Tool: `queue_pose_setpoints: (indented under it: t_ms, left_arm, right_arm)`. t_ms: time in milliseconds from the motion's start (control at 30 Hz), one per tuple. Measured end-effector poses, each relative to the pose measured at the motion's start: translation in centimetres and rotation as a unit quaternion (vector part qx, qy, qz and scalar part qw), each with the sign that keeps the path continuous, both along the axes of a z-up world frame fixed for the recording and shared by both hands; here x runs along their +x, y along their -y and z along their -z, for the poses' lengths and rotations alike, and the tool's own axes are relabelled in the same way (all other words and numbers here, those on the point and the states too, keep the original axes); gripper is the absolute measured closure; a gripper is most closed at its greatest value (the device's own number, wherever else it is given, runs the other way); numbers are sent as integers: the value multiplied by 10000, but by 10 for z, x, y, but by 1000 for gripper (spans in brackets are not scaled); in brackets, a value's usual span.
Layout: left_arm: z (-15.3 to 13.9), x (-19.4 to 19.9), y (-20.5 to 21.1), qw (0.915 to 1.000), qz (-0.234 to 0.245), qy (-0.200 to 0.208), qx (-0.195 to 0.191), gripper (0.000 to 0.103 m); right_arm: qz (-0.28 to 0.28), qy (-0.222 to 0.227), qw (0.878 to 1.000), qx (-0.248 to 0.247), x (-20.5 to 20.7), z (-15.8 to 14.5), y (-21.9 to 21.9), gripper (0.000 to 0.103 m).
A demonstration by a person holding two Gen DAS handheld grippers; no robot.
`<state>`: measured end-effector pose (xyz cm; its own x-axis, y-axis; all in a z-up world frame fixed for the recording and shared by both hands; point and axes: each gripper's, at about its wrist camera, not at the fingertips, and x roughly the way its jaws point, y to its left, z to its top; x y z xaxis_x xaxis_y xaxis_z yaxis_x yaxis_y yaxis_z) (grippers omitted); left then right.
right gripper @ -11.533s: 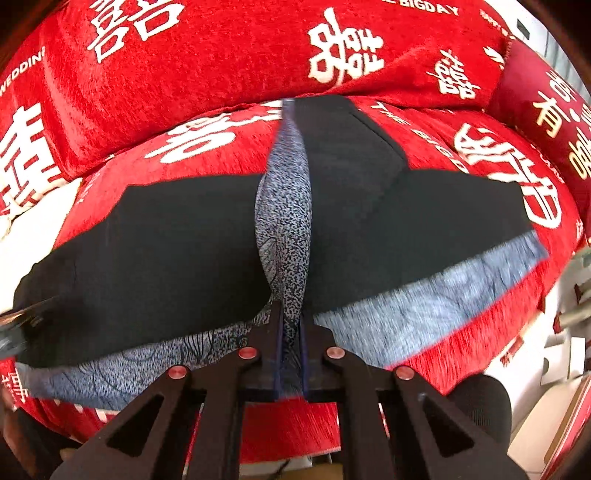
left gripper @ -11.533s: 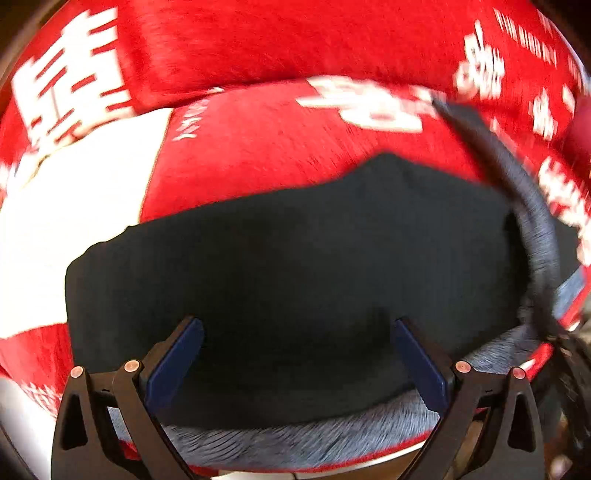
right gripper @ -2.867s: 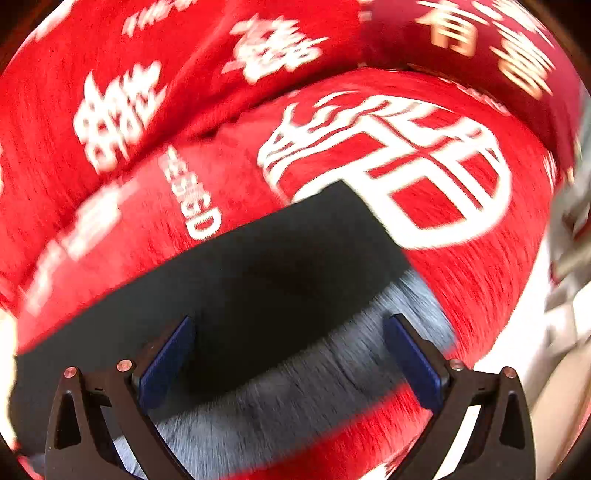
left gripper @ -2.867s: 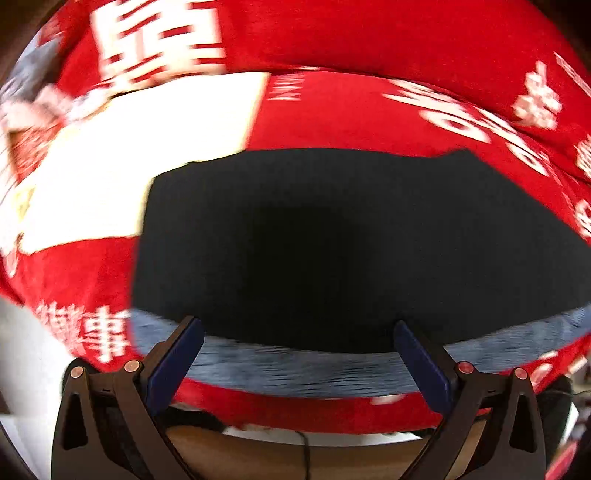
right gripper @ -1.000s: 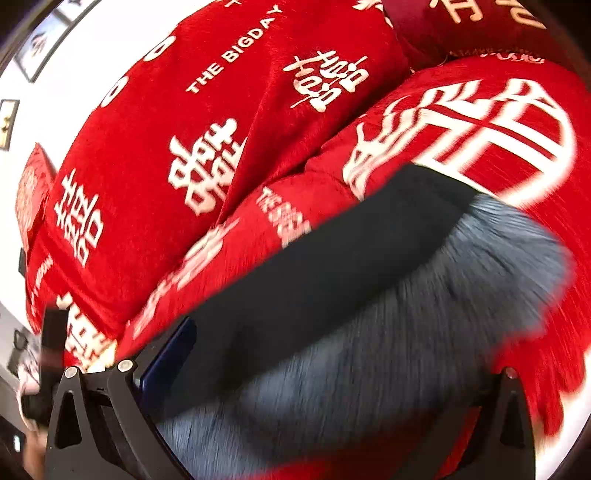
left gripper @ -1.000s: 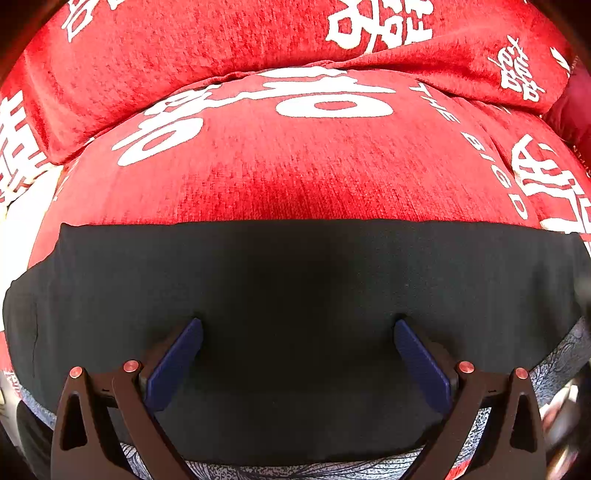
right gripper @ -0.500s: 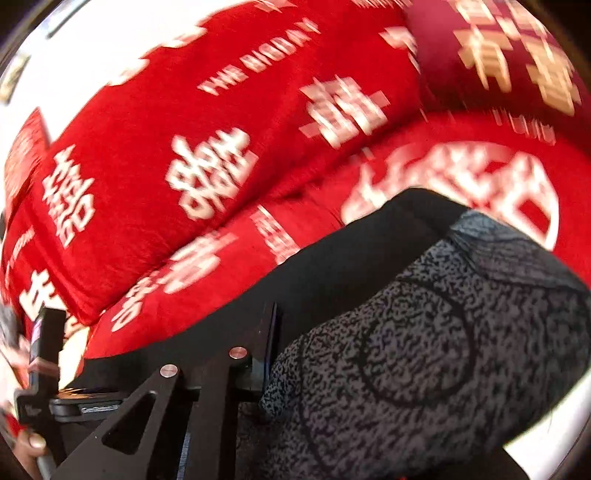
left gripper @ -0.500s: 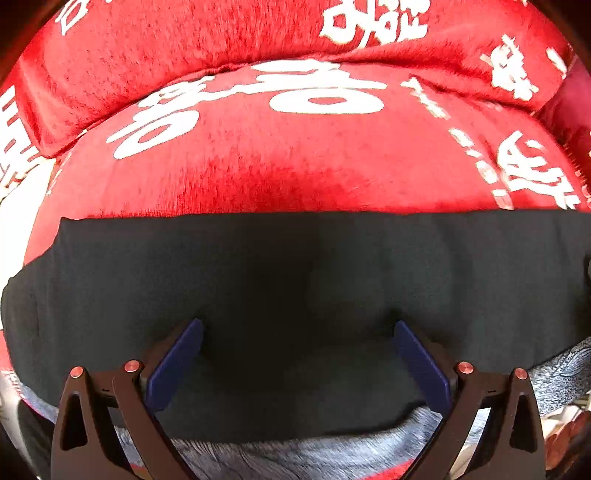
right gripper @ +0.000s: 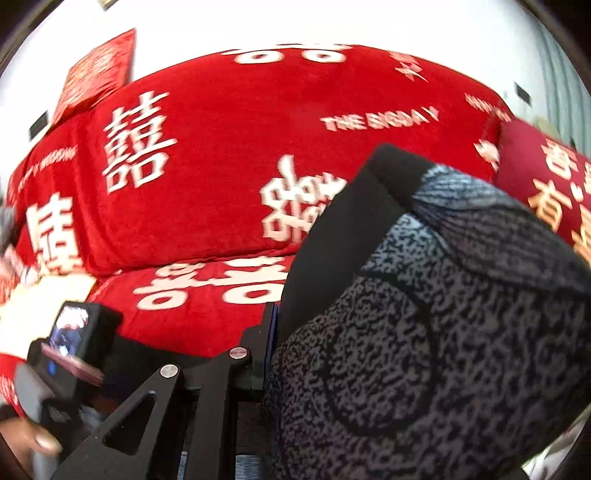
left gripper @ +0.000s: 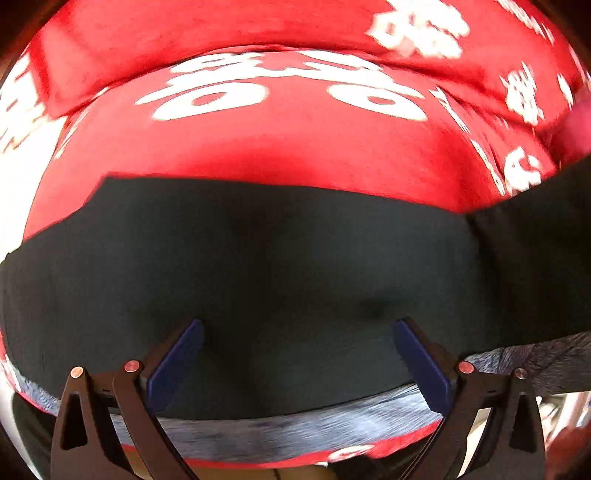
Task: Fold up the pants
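Black pants (left gripper: 280, 273) with a grey speckled side stripe (left gripper: 295, 428) lie flat along the front of a red sofa seat (left gripper: 280, 147). My left gripper (left gripper: 295, 354) hovers open above their middle, blue pads wide apart, nothing between them. At the right edge of the left wrist view one end of the pants (left gripper: 546, 236) rises off the seat. In the right wrist view my right gripper (right gripper: 275, 332) is shut on that lifted end of the pants (right gripper: 406, 332); the cloth drapes over and hides its right finger. The left hand-held gripper (right gripper: 70, 354) shows low on the left.
The sofa's red back cushions (right gripper: 240, 147) carry white lettering. A darker red pillow (right gripper: 546, 184) sits at the right end, and a white patch (left gripper: 22, 162) of the cover lies at the left. A white wall (right gripper: 295, 22) rises behind the sofa. A person's fingers (right gripper: 33, 443) hold the left gripper's handle.
My right gripper went from wide open to shut on the pants' end, then lifted it off the seat and rolled. The left gripper slid along the pants and stayed open.
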<state>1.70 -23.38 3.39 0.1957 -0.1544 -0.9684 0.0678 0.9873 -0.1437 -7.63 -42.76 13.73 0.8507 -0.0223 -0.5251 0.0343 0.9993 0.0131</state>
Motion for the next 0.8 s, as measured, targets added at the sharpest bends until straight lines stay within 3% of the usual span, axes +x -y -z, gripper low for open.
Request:
queue_pose_setpoints:
  t_ms: [200, 333, 433, 533, 567, 600, 667, 700, 733, 800]
  left_arm:
    - [-13, 1, -107, 9963, -747, 197, -388, 0]
    - [-5, -5, -172, 9885, -1384, 172, -591, 0]
    - [10, -14, -198, 9844, -1613, -8, -709, 0]
    - [9, -20, -199, 9873, -1442, 91, -660, 0]
    - [8, -20, -197, 9885, -1367, 106, -633, 0]
    - [8, -20, -195, 9892, -1309, 121, -651, 0]
    - [5, -20, -190, 9896, -1229, 138, -729, 0]
    - [4, -21, -188, 9897, -1202, 146, -761, 0]
    - [1, -20, -185, 9899, -1156, 159, -803, 0]
    - [-5, -21, -182, 9903, -1082, 231, -845, 0]
  right_arm:
    - [-547, -98, 9957, -747, 4, 18, -95, 86]
    - [-784, -304, 9855, -1476, 10, 57, -157, 86]
    - [-1026, -742, 9658, -2262, 17, 104, -200, 86]
    - [-1143, -1060, 9355, -3169, 10, 144, -227, 83]
    - [-1106, -951, 9286, -3413, 3, 148, -232, 82]
    - [-1129, -939, 9250, -3505, -1, 147, -234, 77]
    - [-1248, -1019, 9232, -3490, -11, 139, -233, 56]
    - [-1293, -1019, 9246, -3435, -17, 133, -231, 32]
    - [-1364, -1016, 9269, -3346, -24, 127, -229, 20]
    - [-1718, -1065, 9375, -2833, -44, 106, -219, 20]
